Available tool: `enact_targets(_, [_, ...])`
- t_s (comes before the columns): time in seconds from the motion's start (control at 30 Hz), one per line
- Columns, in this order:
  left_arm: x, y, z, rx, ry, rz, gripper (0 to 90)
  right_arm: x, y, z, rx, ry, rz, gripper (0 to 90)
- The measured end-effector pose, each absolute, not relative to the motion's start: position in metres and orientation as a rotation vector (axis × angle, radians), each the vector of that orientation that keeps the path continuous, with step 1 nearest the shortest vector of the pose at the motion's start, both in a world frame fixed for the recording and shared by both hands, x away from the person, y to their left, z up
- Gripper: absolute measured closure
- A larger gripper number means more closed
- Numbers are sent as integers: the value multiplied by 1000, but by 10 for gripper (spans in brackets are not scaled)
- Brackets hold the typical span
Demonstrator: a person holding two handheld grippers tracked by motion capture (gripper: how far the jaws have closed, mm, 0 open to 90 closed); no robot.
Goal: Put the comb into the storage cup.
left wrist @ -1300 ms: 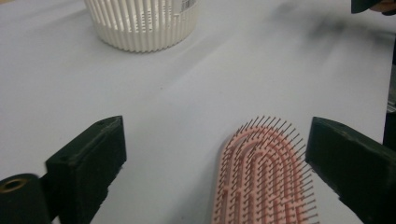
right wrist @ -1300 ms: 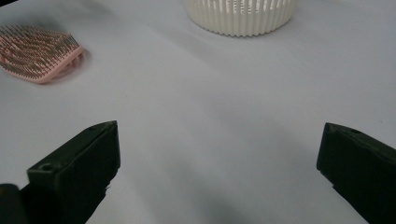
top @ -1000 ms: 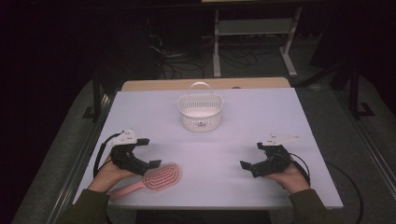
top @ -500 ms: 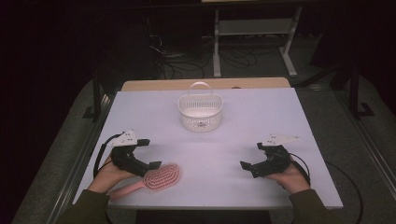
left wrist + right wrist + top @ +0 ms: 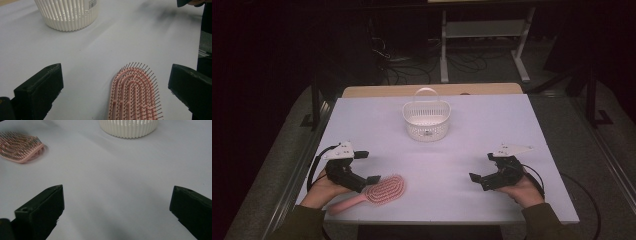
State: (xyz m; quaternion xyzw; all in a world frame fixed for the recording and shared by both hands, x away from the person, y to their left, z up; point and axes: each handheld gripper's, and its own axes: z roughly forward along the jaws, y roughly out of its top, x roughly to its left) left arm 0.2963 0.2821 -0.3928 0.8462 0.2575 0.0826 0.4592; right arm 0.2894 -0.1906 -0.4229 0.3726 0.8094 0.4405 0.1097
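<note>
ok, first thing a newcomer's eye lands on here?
The pink hairbrush lying bristles-up at the near left of the white table, right by the open left gripper. Next, the white slatted basket standing at the far middle. The right gripper rests open at the near right.

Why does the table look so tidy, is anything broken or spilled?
Nothing stands out. The pink hairbrush lies flat, bristles up, by the open left gripper. The white basket stands upright farther back. The right gripper is open over bare table.
</note>
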Motion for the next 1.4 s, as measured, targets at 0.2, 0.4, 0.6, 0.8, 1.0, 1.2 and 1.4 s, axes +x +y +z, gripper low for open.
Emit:
enact_targets(0.2, [293, 288, -393, 2088, 648, 209, 0, 289, -191, -423, 1097, 2379, 1297, 0])
enact_targets(0.4, [288, 297, -392, 2075, 655, 226, 0, 289, -191, -423, 1094, 2377, 1298, 0])
enact_targets(0.6, [282, 306, -394, 2076, 664, 236, 0, 289, -190, -422, 1095, 2373, 1298, 0])
enact_targets(0.8, [278, 313, -393, 2073, 668, 241, 0, 289, -191, -422, 1094, 2371, 1300, 0])
enact_targets(1.0, [277, 314, -393, 2094, 664, 236, 1, 289, -191, -422, 1096, 2369, 1307, 0])
enact_targets(1.2, [277, 316, -396, 2138, 663, 215, 2, 289, -191, -422, 1093, 2370, 1304, 0])
enact_targets(1.4, [276, 317, -397, 2166, 665, 223, 4, 289, -190, -422, 1094, 2370, 1303, 0])
